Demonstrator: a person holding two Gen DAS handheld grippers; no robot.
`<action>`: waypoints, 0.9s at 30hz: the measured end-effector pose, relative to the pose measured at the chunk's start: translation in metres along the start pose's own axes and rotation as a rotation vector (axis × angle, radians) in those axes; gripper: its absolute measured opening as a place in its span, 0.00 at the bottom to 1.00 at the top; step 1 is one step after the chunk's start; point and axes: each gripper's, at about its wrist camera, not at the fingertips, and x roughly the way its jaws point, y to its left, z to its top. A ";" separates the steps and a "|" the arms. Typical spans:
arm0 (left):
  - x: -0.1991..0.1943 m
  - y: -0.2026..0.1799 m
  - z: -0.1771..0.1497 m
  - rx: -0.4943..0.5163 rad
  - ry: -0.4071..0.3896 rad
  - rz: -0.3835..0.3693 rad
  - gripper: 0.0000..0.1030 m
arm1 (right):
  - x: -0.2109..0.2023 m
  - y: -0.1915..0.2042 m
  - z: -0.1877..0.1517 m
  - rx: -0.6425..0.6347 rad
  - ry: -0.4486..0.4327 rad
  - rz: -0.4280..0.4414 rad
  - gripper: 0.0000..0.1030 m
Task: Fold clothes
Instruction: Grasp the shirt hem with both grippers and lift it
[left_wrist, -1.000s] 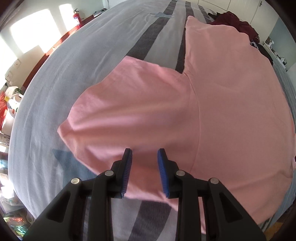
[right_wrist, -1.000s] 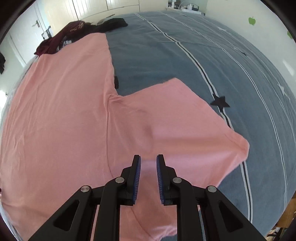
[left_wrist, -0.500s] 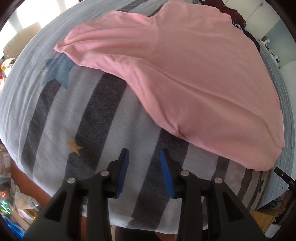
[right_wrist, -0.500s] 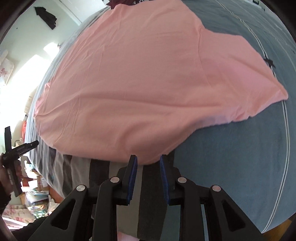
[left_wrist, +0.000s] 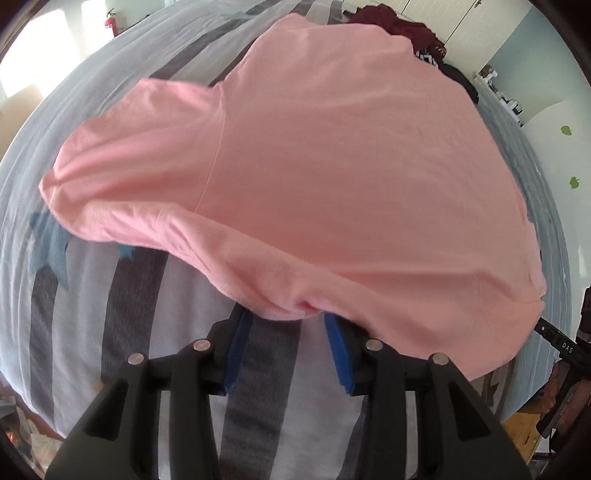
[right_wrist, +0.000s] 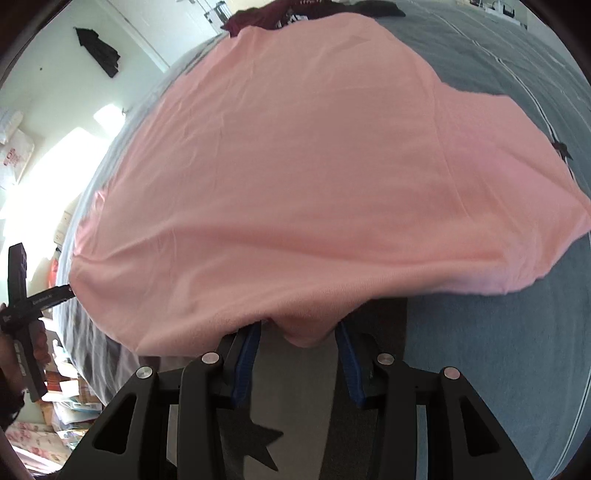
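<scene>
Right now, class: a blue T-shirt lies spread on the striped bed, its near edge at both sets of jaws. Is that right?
Not quite: the T-shirt is pink, not blue, as both wrist views show. The rest stands: it lies spread on the striped bed, near edge at both sets of jaws.

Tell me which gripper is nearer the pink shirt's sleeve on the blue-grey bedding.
Right. The right gripper, jaws opening with the shirt's hem between them, is at the near edge on the sleeve's side; the left gripper is across the shirt.
</scene>
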 end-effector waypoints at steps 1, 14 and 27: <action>0.001 0.000 0.012 -0.008 -0.016 -0.009 0.35 | 0.001 -0.002 0.013 0.008 -0.014 -0.002 0.38; 0.039 -0.071 0.014 -0.057 -0.028 -0.085 0.36 | 0.021 -0.015 0.085 0.105 -0.055 0.062 0.38; 0.053 -0.119 0.014 -0.139 0.057 -0.276 0.50 | 0.039 0.016 0.074 0.187 0.021 0.251 0.41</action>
